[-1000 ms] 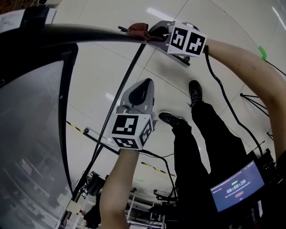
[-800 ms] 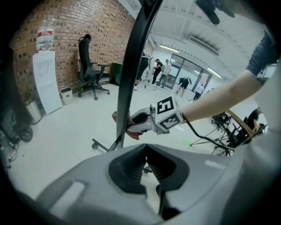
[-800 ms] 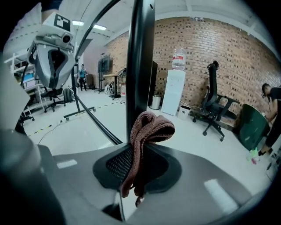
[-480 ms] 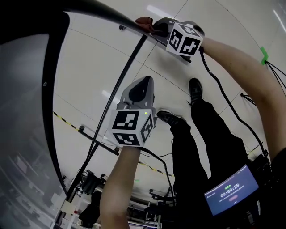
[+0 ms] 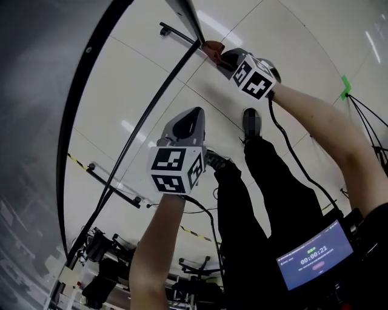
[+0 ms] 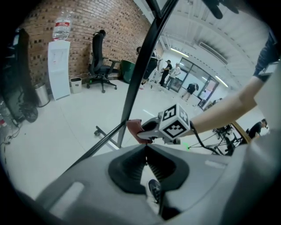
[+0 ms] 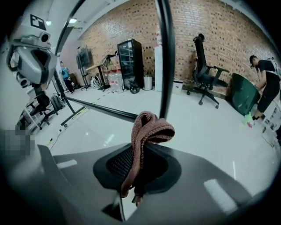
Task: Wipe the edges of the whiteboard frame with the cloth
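Because the right tool [image 5: 215,54] was clamped on only a narrow fold of the reddish cloth [image 5: 211,47], held against the dark whiteboard frame [image 5: 187,15] on the far side, the cloth could have snagged and pulled free, while the left tool [image 5: 190,115], jaws together and empty, hung nearer.

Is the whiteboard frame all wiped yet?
Not yet, probably. Done: the right gripper has the reddish-brown knitted cloth pinched. In hand: the cloth sits at an edge of the black whiteboard frame. Left: more wiping likely; no picture shows which edges are clean. The left gripper is shut, empty.
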